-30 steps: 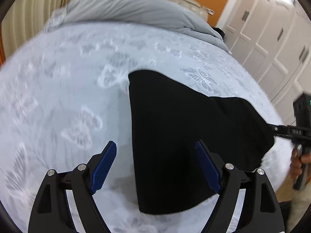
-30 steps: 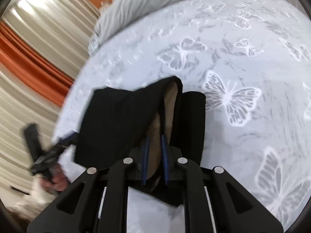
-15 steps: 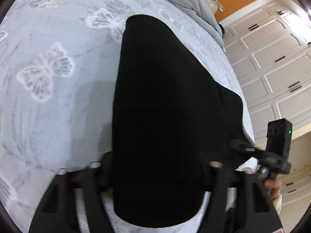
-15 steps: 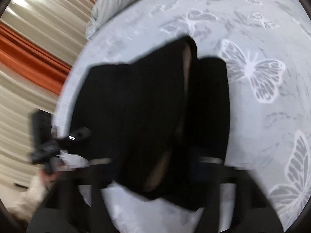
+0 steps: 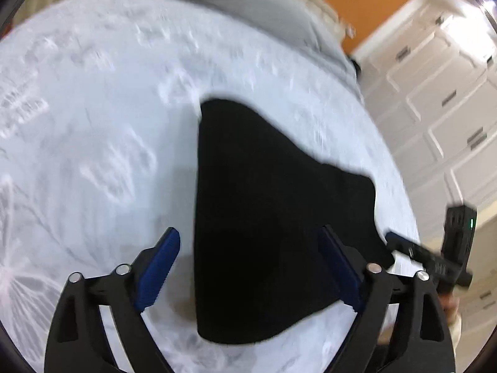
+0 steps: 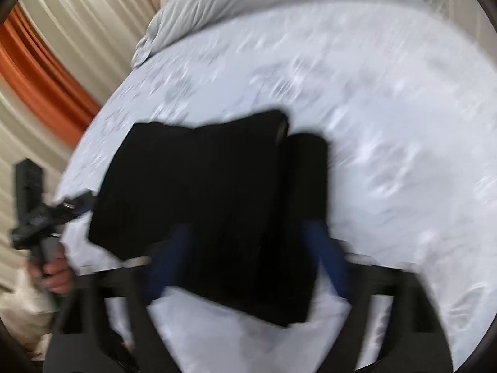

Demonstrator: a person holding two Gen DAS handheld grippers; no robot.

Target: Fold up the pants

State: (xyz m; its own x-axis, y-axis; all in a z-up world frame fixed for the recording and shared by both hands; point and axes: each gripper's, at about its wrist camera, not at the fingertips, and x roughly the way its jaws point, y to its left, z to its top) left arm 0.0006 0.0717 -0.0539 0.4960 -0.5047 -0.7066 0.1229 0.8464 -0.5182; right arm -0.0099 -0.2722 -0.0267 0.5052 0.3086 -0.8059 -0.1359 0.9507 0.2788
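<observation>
The black pants (image 5: 267, 211) lie folded in a compact stack on the pale butterfly-print bedspread (image 5: 93, 143), near the bed's front edge. They also show in the right wrist view (image 6: 217, 199), which is blurred. My left gripper (image 5: 248, 264) is open and empty, its blue pads wide apart above the pants' near end. My right gripper (image 6: 248, 258) is open too, its fingers spread on either side of the stack. It shows at the pants' right corner in the left wrist view (image 5: 435, 258).
A grey duvet (image 5: 236, 3) is bunched at the head of the bed. White wardrobe doors (image 5: 441, 99) stand to the right. Cream and orange curtains (image 6: 46, 71) hang on the left side.
My right gripper has opened and let go of the pants, which now lie on the bed. My left gripper dipped low over the pants and has pulled back, still open.
</observation>
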